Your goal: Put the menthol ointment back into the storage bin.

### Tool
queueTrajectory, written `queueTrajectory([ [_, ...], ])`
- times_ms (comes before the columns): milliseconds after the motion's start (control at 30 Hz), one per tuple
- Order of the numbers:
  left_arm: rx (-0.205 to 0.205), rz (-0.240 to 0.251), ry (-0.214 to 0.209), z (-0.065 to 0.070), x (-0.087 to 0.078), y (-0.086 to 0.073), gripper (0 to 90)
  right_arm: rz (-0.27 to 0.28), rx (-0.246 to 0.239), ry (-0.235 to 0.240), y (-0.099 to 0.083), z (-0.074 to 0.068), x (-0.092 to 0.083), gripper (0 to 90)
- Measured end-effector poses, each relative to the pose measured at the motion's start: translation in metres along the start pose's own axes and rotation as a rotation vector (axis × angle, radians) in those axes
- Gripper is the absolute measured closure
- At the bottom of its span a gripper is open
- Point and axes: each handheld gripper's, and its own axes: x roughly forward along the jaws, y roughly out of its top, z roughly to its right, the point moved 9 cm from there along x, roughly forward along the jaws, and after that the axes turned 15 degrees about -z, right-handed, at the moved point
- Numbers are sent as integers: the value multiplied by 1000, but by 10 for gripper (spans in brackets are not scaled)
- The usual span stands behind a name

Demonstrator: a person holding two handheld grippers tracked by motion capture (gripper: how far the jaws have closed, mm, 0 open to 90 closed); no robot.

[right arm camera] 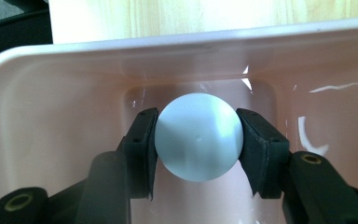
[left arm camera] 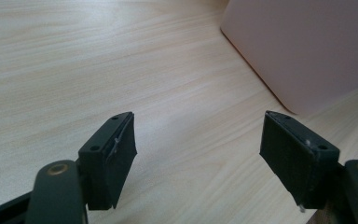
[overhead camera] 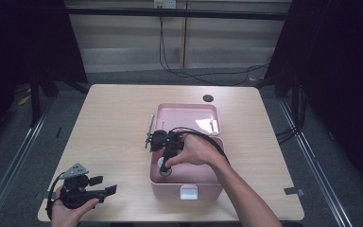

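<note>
A pink box (overhead camera: 208,190) with its lid (overhead camera: 187,118) swung open stands in the middle of the table. My right gripper (overhead camera: 165,169) reaches down into the box and is shut on a pale white ball (right arm camera: 198,136), its pads (right arm camera: 143,140) pressing on both sides of it. The ball (overhead camera: 163,165) hangs low inside the box (right arm camera: 51,112), near the left wall. My left gripper (overhead camera: 108,190) rests at the table's front left corner, open, with nothing between its fingers (left arm camera: 114,154); the box's pink side (left arm camera: 303,51) lies ahead of it on the right.
A dark round hole (overhead camera: 208,98) sits in the tabletop beyond the box. A thin metal rod (overhead camera: 149,130) lies along the lid's left edge. Bare wood (overhead camera: 108,123) stretches left of the box. Cables run over the floor behind the table.
</note>
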Motion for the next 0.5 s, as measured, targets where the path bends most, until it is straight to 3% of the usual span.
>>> queueTrajectory([
  [500, -5, 1, 1, 0, 1, 1, 266, -1, -21, -13, 2, 7, 9, 512],
])
